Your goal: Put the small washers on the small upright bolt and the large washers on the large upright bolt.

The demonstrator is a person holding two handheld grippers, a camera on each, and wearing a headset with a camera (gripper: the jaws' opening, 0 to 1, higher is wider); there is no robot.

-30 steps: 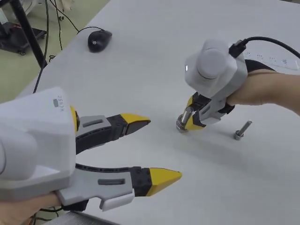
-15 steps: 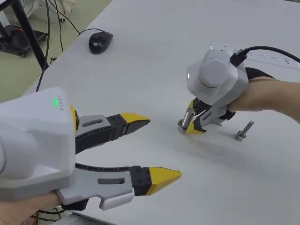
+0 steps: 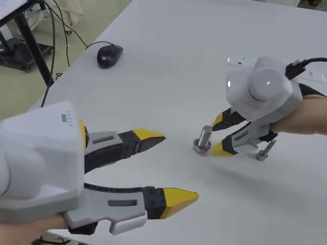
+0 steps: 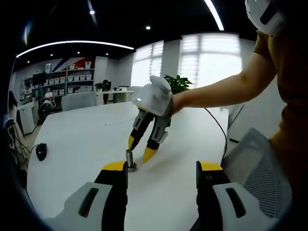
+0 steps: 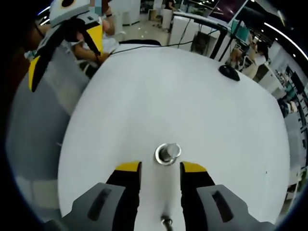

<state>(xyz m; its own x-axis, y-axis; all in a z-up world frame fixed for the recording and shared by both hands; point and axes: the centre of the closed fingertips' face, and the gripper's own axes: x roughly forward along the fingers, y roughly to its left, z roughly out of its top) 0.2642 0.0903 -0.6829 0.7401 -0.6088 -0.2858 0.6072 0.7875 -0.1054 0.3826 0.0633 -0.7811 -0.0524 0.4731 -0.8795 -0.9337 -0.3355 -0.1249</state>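
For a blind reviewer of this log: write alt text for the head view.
On a white table, the right gripper, jaws open, is beside a large upright bolt, with a smaller bolt close by. The left gripper hovers open in the foreground; a computer mouse lies beyond.

The white table point(image 3: 168, 61) bears an upright bolt point(image 3: 203, 139) just before the right gripper point(image 3: 217, 137), a smaller bolt point(image 3: 264, 150) behind its tips, and a mouse point(image 3: 109, 55) well apart.

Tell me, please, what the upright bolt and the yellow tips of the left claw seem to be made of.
The upright bolt looks like bare steel or similar metal: silver-grey with a soft shine. The yellow fingertips of the left claw look like matte plastic or rubber; which one, I cannot tell.
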